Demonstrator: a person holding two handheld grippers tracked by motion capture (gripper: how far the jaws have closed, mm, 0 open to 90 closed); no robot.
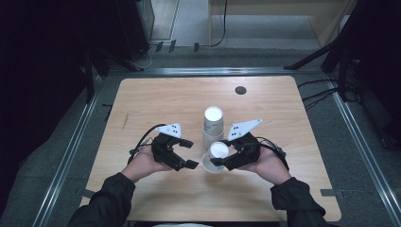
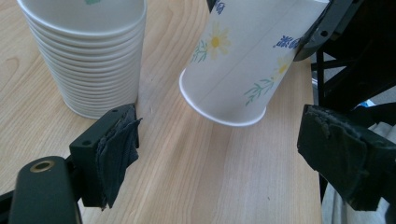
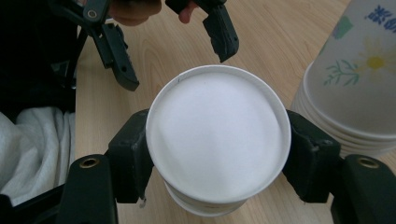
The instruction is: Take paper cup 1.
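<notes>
1. The wooden table (image 1: 156, 99) is lying mostly bare; its far half, carrying a dark round grommet (image 1: 240, 90), is offering wide open room, and a bare strip is running along the near edge in front of the sleeves.
2. The stack of paper cups (image 1: 213, 125) is standing upside down near the table's middle, well away from every edge.
3. The single paper cup (image 1: 215, 156) is being held just in front of the stack, tilted, base up, with its rim close to the tabletop; contact with the wood cannot be told.
4. The right gripper (image 1: 226, 158) is clamping this cup across its body, one pad pressing each side, as the right gripper view shows (image 3: 217, 154).
5. The left gripper (image 1: 187, 153) is standing wide with nothing between its pads, just beside the cup, pointing toward it.
6. Both hands are resting low over the near half, forearms entering from the near edge, and the grippers are angling inward toward each other.
</notes>
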